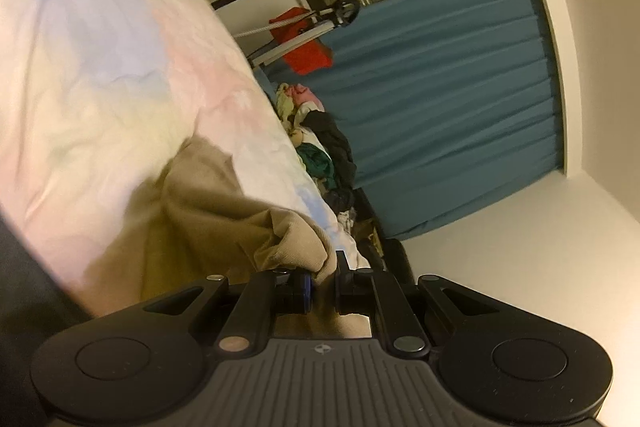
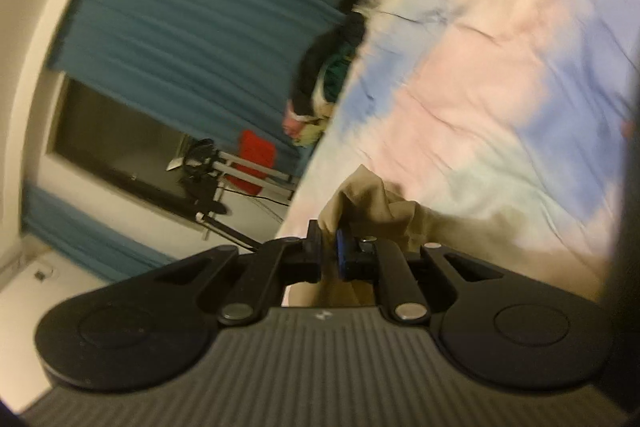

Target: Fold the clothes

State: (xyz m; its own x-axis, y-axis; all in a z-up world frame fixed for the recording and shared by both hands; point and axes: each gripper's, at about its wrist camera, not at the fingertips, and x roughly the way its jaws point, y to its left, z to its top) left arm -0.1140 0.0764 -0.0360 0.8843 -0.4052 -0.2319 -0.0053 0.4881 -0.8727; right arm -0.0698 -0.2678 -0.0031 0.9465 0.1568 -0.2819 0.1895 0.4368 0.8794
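1. Both claws are clamped down tight! Left claw (image 1: 323, 277) has its jaws pressed together on a bunched fold of the tan garment (image 1: 208, 227), cloth squeezed right between the pads.
2. Right claw (image 2: 329, 247) is pinched on another bunched edge of that same tan garment (image 2: 372, 203), almost no gap showing between the fingers.
3. The garment hangs between the two grips and trails down onto the pastel bedspread (image 1: 100, 67), a soft wash of pink, blue and pale yellow covering the bed.
4. Beyond the bed's far edge sits a heap of clothes (image 1: 320, 147), dark, green and pink pieces jumbled together.
5. Behind that, teal curtains (image 1: 440, 107) run along the wall, with a red object (image 1: 304, 43) on a metal frame just beside them.
6. The right wrist view is blurred.
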